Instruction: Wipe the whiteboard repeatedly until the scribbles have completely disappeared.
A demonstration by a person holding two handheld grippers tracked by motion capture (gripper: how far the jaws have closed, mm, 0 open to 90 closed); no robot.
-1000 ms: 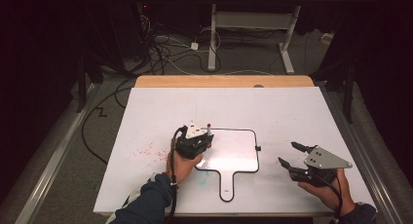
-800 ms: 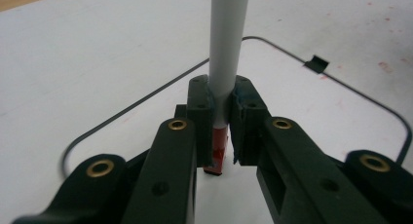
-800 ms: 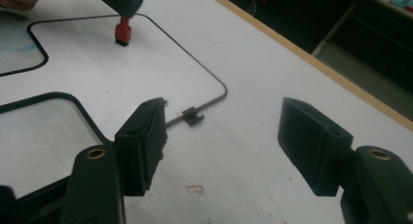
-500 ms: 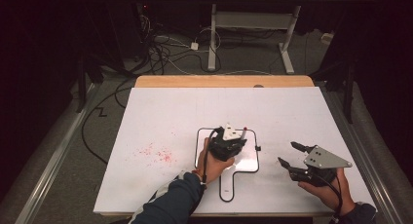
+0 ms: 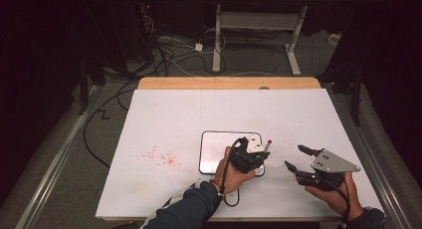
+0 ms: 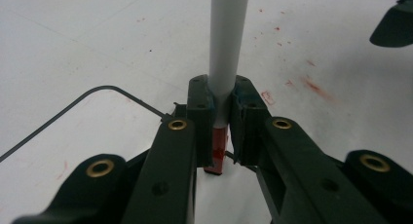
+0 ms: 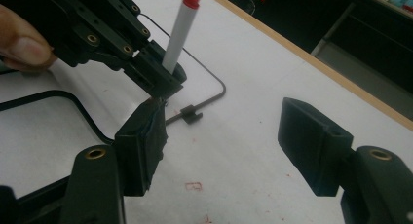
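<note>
— Since the frame a second ago, where has the left gripper [image 5: 259,150] gone?

— It has travelled from the left edge of the small whiteboard [image 5: 219,144] across to its right edge. It now sits over the board's right rim, with the person's left hand [image 5: 233,173] wrapped round its body.

— Is it carrying anything?

— Yes. In the left gripper view the jaws are clamped tight on a white marker [image 6: 226,53], with its red part showing just below the pads. From the right gripper view the same marker [image 7: 179,31] stands tilted, its red end up and away from the table [image 5: 164,114].

— And the other hand?

— The right gripper [image 5: 300,159] has not shifted over that second. It rests on the table, just to the right of the board, jaws spread wide with nothing between them. Its own view shows the marker and the left gripper close in front of the gap.

— What does that mean for the work?

— I judge that the marker is being brought toward the waiting right gripper, for a handover or for pulling a cap. Which of the two, I cannot tell. Red smudges [image 5: 160,158] lie on the table left of the board, well apart from both grippers.
</note>
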